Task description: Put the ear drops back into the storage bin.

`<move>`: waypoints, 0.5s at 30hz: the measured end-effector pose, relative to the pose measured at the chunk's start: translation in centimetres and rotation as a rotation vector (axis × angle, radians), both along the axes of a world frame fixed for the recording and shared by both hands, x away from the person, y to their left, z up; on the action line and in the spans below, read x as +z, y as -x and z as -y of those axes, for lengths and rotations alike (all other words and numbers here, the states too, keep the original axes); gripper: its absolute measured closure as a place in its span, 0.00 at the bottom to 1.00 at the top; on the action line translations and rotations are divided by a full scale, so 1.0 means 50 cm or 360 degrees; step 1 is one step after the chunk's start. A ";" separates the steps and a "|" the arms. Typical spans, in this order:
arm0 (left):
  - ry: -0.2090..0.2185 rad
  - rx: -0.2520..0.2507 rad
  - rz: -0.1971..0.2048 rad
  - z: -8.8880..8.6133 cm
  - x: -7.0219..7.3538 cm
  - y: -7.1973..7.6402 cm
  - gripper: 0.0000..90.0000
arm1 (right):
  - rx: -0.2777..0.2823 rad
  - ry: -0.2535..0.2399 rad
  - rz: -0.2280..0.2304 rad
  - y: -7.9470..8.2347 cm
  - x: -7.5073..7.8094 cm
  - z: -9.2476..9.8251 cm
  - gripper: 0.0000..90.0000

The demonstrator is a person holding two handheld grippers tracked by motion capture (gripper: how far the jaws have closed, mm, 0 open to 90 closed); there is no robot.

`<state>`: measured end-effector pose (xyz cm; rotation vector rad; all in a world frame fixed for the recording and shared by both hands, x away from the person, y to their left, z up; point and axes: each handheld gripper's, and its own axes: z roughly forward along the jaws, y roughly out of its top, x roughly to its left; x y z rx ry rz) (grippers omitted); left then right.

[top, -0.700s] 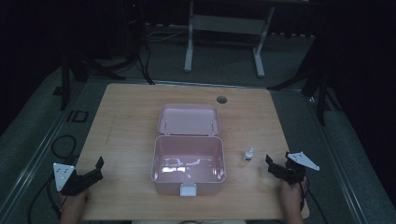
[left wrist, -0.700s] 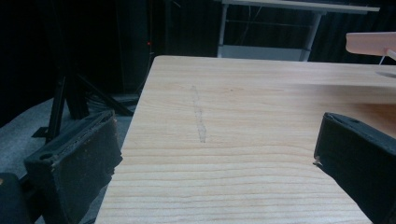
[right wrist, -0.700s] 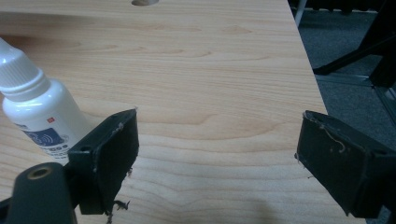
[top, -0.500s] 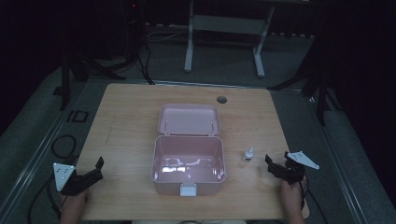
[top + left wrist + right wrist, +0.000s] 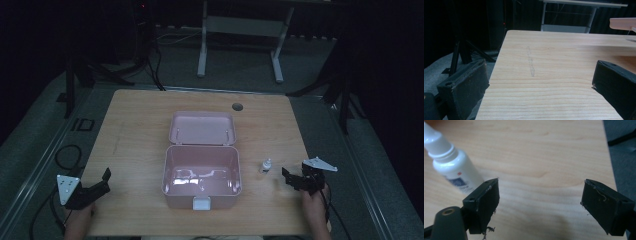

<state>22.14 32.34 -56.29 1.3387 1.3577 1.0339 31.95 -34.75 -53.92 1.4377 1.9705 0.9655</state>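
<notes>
A pink box (image 5: 201, 175) stands open in the middle of the wooden table (image 5: 140, 135), its lid (image 5: 202, 128) tipped back and its inside bare. A small white bottle (image 5: 266, 165) stands upright just right of the box; the right gripper view has this bottle (image 5: 451, 167) at upper left, beyond the left jaw. My right gripper (image 5: 290, 178) lies low near the table's right front, open, a short way right of the bottle. My left gripper (image 5: 102, 181) rests at the table's left front edge, open, with bare wood between its jaws (image 5: 534, 82).
A round cable hole (image 5: 237, 107) sits in the table's far edge. Black cables (image 5: 60, 155) lie on the floor at the left. A metal stand (image 5: 240, 30) is on the floor behind the table. The pink lid's corner (image 5: 622, 23) shows at the upper right of the left gripper view.
</notes>
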 end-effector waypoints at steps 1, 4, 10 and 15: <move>-0.0001 0.0001 -0.0001 0.000 0.000 0.000 0.01 | 0.0004 0.0002 -0.0033 0.000 0.004 0.001 0.15; -0.0002 0.0002 -0.0002 0.000 0.000 0.000 0.01 | 0.0028 -0.0017 -0.0175 -0.006 0.012 0.005 0.14; -0.0001 0.0002 -0.0003 0.000 0.000 0.000 0.01 | 0.0082 0.0054 -0.0379 -0.015 0.031 0.009 0.12; -0.0001 0.0000 -0.0003 0.000 0.000 0.000 0.01 | 0.0126 0.0115 -0.0476 -0.018 0.046 0.008 0.12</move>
